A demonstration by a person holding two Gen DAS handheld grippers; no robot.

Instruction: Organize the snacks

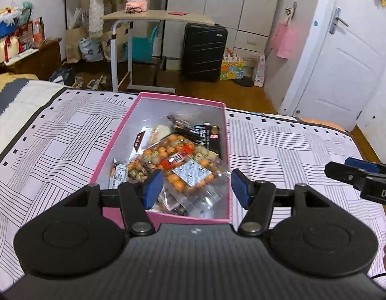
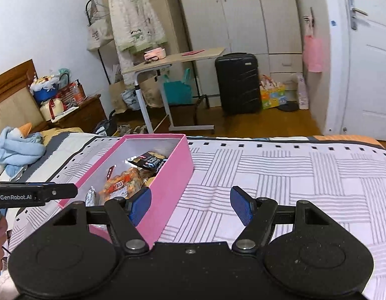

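A pink box (image 1: pixel 153 115) (image 2: pixel 173 172) lies open on the patterned bedspread, holding several snack packs. Topmost is a clear bag of orange and speckled balls (image 1: pixel 183 165) (image 2: pixel 123 182); a black packet (image 1: pixel 202 132) (image 2: pixel 153 162) lies at the far end. My left gripper (image 1: pixel 195 190) hovers over the box's near end, open, nothing pinched between its blue pads. My right gripper (image 2: pixel 190 205) is open over the bedspread just right of the box, its left finger (image 2: pixel 140 205) overlapping the box wall. Each gripper shows at the other view's edge (image 1: pixel 357 175) (image 2: pixel 35 192).
The striped bedspread (image 2: pixel 292 175) spreads wide to the right of the box. A blue plush toy (image 2: pixel 15 147) lies at the bed's left. Beyond the bed are a rolling side table (image 1: pixel 158 17), a black suitcase (image 1: pixel 202 50), wardrobes and a white door (image 1: pixel 355 57).
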